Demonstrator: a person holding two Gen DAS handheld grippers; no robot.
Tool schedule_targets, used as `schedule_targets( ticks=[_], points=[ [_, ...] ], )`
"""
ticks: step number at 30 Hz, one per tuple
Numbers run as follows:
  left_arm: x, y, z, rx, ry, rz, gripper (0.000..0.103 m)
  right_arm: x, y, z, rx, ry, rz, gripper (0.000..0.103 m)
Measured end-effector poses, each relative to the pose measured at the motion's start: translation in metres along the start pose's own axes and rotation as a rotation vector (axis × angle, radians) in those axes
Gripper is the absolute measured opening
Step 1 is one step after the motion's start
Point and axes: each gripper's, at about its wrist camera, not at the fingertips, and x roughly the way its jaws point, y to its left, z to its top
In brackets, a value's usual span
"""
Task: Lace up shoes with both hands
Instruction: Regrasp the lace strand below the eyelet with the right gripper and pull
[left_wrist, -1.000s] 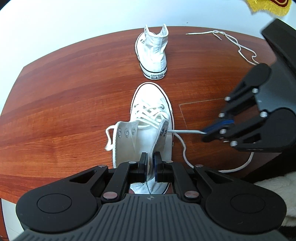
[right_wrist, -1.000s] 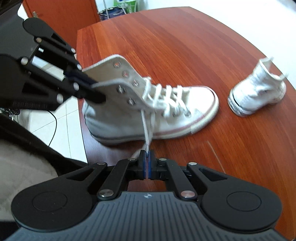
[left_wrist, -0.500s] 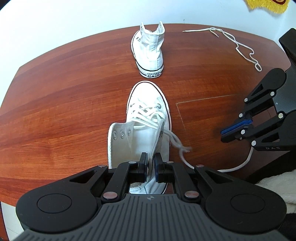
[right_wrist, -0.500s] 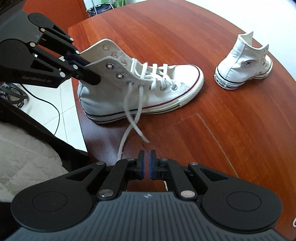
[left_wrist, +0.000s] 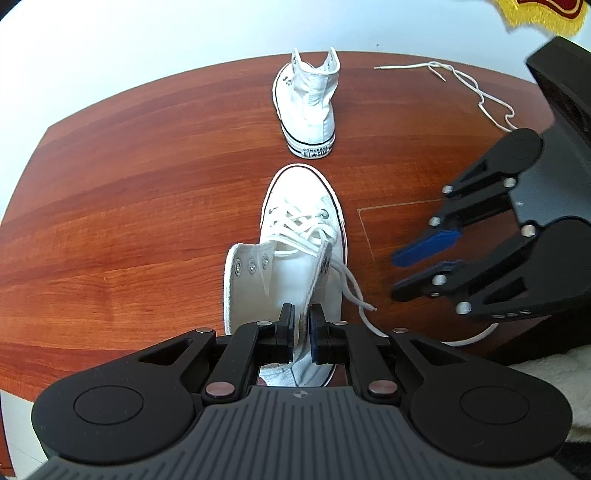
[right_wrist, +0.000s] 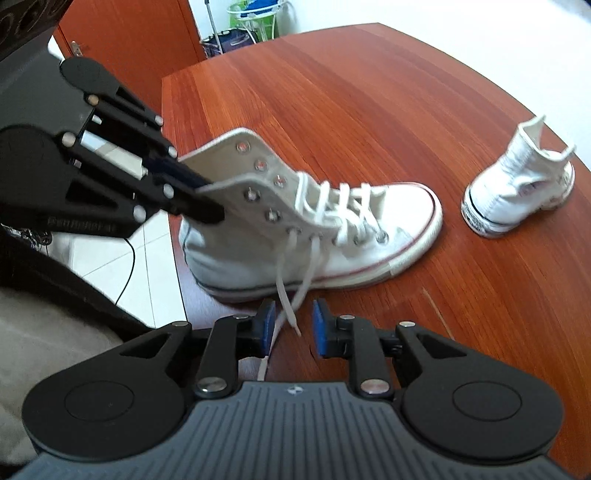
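A white high-top shoe (left_wrist: 295, 218) (right_wrist: 369, 240) stands on the wooden table (left_wrist: 147, 221), laced up to its middle eyelets. My left gripper (left_wrist: 302, 321) (right_wrist: 207, 201) is shut on the rim of the shoe's ankle flap, at the side nearer the right gripper. Two loose lace ends (left_wrist: 351, 286) (right_wrist: 286, 295) hang from that side of the shoe. My right gripper (right_wrist: 293, 325) (left_wrist: 399, 275) hovers beside the shoe with its jaws opening. The lace tips lie between the blue pads (right_wrist: 266, 325), and neither pad presses on them.
A second white high-top (left_wrist: 310, 99) (right_wrist: 517, 192) without laces stands farther out on the table. A loose white lace (left_wrist: 480, 96) lies near the far right edge. A person's pale fleece sleeve (right_wrist: 44, 332) is at the left, and beyond it the table's edge.
The right gripper let go of the lace it was pulling taut, drew back, then returned beside the shoe with its jaws parted. The lace ends dropped slack. The left gripper kept its grip.
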Motion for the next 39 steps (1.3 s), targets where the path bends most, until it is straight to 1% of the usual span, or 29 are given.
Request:
schedule_targets(
  ticks=[7, 12, 14, 15, 16, 20, 26, 39],
  points=[
    [-0.001, -0.002, 0.001, 0.002, -0.001, 0.003, 0.010, 0.014, 0.000, 0.016, -0.003, -0.011, 0.026, 0.023],
    [0.000, -0.002, 0.001, 0.005, 0.003, 0.003, 0.010, 0.022, -0.002, 0.023, 0.006, -0.013, 0.020, 0.021],
    [0.000, -0.003, 0.001, 0.009, 0.004, 0.002, 0.010, 0.026, -0.004, 0.024, 0.010, -0.009, 0.022, 0.012],
    [0.000, -0.003, 0.001, 0.009, 0.004, 0.002, 0.010, 0.027, -0.004, 0.024, 0.010, -0.005, 0.019, 0.010],
    [0.000, -0.003, 0.001, 0.008, 0.004, 0.003, 0.010, 0.030, -0.005, 0.025, 0.009, 0.000, 0.017, 0.004],
    [0.002, -0.002, 0.000, 0.000, 0.001, 0.008, 0.010, 0.029, -0.005, 0.023, 0.014, -0.004, 0.010, 0.003],
    [0.004, 0.001, -0.001, 0.000, 0.000, 0.011, 0.011, 0.022, -0.003, 0.017, 0.008, 0.014, -0.007, 0.002],
    [0.006, 0.002, -0.001, 0.004, -0.004, 0.009, 0.012, -0.005, -0.014, -0.025, 0.091, 0.087, -0.053, 0.002]
  ],
)
